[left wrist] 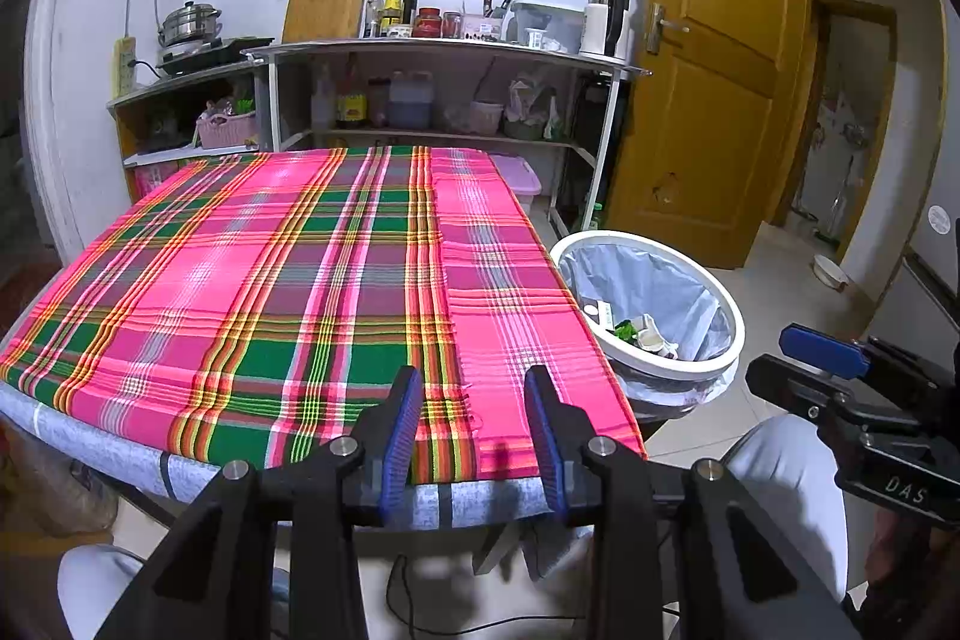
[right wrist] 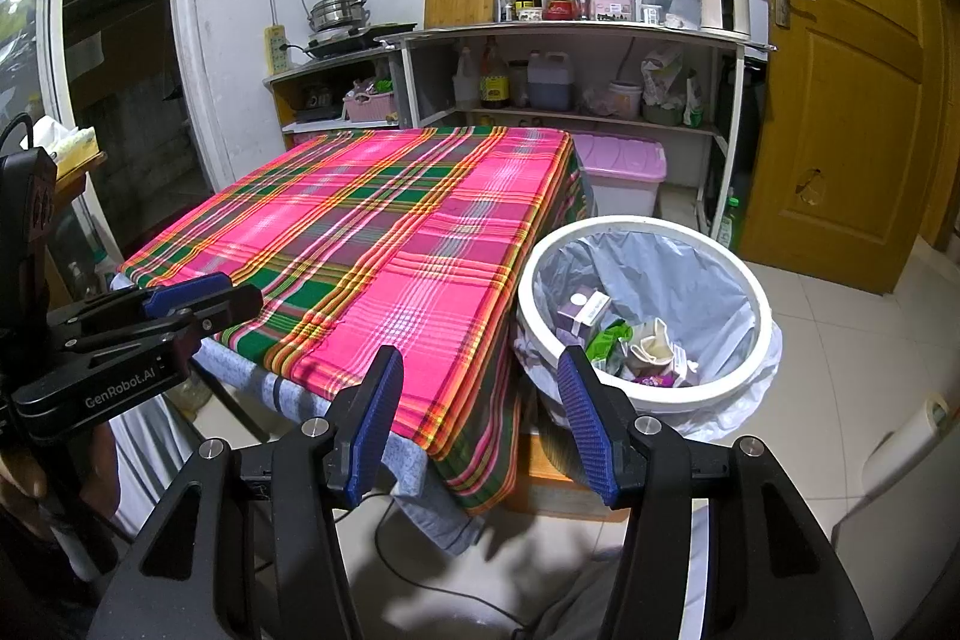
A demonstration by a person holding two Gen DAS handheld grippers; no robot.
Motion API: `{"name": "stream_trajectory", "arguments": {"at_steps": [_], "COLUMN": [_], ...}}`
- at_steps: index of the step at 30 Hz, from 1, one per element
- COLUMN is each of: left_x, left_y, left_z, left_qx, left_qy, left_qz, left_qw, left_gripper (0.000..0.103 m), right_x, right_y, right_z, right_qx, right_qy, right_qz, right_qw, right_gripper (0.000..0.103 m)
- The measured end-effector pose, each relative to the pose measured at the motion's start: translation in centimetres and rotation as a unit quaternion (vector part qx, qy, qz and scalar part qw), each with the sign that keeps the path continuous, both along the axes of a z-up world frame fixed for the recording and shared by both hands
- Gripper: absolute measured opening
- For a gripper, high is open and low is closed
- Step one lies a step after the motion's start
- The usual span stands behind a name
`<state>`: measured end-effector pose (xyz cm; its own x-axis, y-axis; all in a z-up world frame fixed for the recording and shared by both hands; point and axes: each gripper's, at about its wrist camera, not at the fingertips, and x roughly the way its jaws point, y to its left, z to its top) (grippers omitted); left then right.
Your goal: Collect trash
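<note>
A white round trash bin [right wrist: 645,406] with a grey bag liner stands on the floor at the table's right side; it also shows in the left wrist view [left wrist: 735,334]. Inside lie a purple carton [right wrist: 582,310], a green wrapper [right wrist: 606,340] and a white paper cup [right wrist: 654,343]. My left gripper [left wrist: 474,388] is open and empty over the near edge of the plaid tablecloth [left wrist: 288,268]. My right gripper [right wrist: 480,370] is open and empty, between the table's corner and the bin. No trash shows on the cloth [right wrist: 372,232].
A shelf unit [left wrist: 438,58] with bottles, a kettle and a cutting board stands behind the table. A pink-lidded storage box [right wrist: 624,172] sits on the floor by it. A wooden door [right wrist: 840,70] is at the right. My knees and a cable are below the grippers.
</note>
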<state>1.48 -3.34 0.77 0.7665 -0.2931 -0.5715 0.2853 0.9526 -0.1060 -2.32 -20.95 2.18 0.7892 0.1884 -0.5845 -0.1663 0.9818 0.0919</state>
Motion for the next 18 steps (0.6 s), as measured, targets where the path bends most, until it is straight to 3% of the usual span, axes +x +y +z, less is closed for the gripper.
{"name": "stream_trajectory", "arguments": {"at_steps": [18], "left_x": [-0.14], "left_y": [0.05], "left_z": [-0.18], "left_qx": [0.002], "left_qy": [0.002], "left_qz": [0.004], "left_qw": [1.0], "left_gripper": [0.035], "right_x": [0.14], "right_y": [-0.04], "right_z": [-0.17], "right_qx": [0.001], "right_qy": [0.002], "right_qz": [0.001], "right_qw": [1.0], "right_gripper": [0.055]}}
